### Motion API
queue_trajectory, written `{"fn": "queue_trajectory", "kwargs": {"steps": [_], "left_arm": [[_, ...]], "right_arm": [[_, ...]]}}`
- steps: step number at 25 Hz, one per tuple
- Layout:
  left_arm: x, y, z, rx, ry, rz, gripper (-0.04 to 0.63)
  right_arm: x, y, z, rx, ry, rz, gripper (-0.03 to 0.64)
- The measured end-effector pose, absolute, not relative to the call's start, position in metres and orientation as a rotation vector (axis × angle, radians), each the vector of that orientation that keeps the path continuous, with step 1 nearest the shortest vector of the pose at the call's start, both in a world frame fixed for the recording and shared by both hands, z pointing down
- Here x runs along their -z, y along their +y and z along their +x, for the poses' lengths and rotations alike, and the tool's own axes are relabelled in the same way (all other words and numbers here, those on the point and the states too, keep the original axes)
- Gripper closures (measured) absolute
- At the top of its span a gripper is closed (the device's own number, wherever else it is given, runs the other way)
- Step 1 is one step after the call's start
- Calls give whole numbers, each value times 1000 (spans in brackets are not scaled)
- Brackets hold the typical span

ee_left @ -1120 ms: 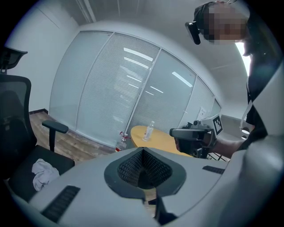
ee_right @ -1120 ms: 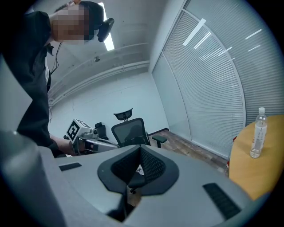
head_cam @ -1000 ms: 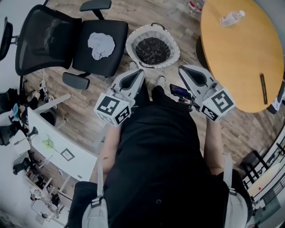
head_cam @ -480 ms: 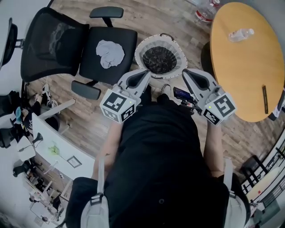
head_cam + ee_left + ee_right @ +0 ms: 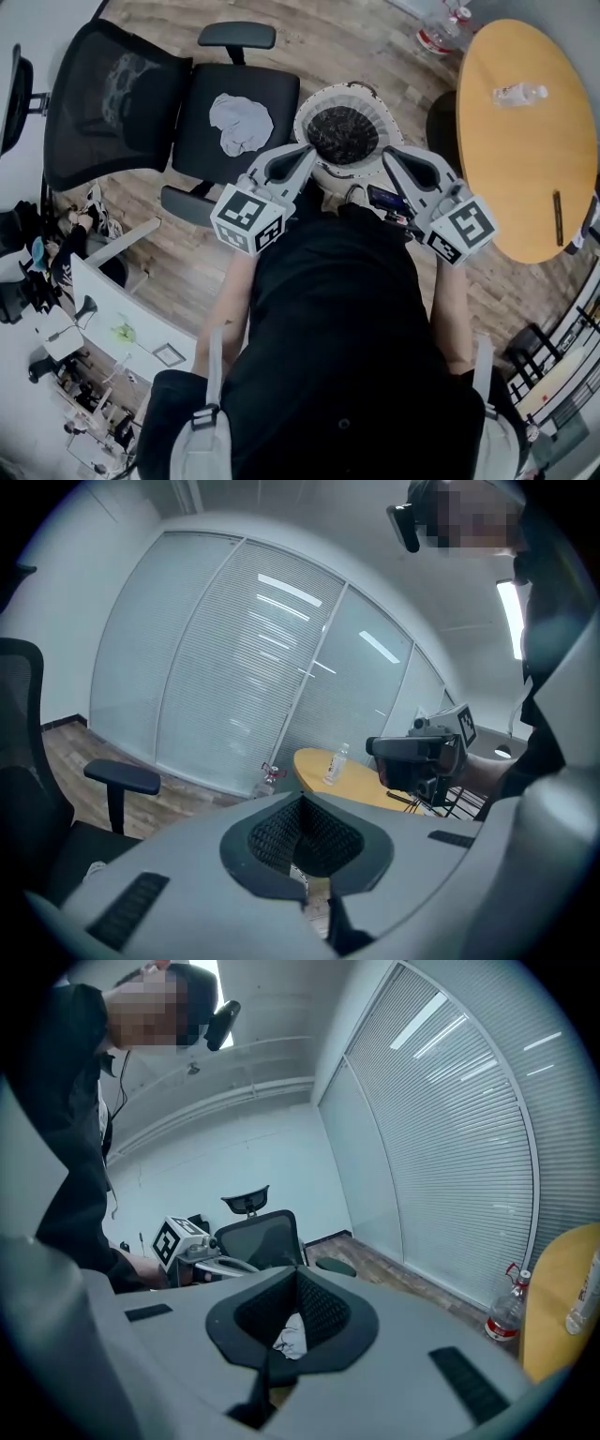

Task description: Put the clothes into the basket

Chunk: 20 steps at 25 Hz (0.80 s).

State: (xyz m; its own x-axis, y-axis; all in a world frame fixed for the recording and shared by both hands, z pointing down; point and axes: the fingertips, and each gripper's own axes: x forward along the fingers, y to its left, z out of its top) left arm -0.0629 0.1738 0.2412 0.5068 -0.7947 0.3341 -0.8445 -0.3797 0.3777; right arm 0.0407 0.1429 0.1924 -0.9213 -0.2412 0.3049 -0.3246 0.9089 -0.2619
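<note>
A white round basket (image 5: 319, 101) with dark clothes in it stands on the wooden floor. A crumpled grey garment (image 5: 241, 125) lies on the seat of a black office chair (image 5: 187, 112) to the basket's left. My left gripper (image 5: 307, 151) is shut and holds nothing, its tip over the basket's near left rim. My right gripper (image 5: 387, 154) is also shut and holds nothing, at the near right rim. The right gripper view shows the grey garment (image 5: 291, 1335) through the hollow of the shut right gripper (image 5: 298, 1271). The left gripper (image 5: 300, 800) looks level towards the table.
A round wooden table (image 5: 525, 159) with a water bottle (image 5: 518, 94) stands to the right. Bottles (image 5: 442, 26) sit on the floor beyond it. A white desk (image 5: 131, 319) with small items is at the lower left. The person's black-clad body fills the lower middle.
The person has stepped forward with both grippers. The basket and chair have come closer, and the basket now lies between the two tips. Both grippers stayed shut.
</note>
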Motion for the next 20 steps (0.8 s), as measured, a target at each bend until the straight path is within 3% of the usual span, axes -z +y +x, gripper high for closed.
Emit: {"fn": "queue_trajectory", "kwargs": {"steps": [20], "left_arm": [[-329,150,-181,-289,-1381,2102,586]], "right_arm": [[-212,119,-37,-508,-2682,486,600]]}}
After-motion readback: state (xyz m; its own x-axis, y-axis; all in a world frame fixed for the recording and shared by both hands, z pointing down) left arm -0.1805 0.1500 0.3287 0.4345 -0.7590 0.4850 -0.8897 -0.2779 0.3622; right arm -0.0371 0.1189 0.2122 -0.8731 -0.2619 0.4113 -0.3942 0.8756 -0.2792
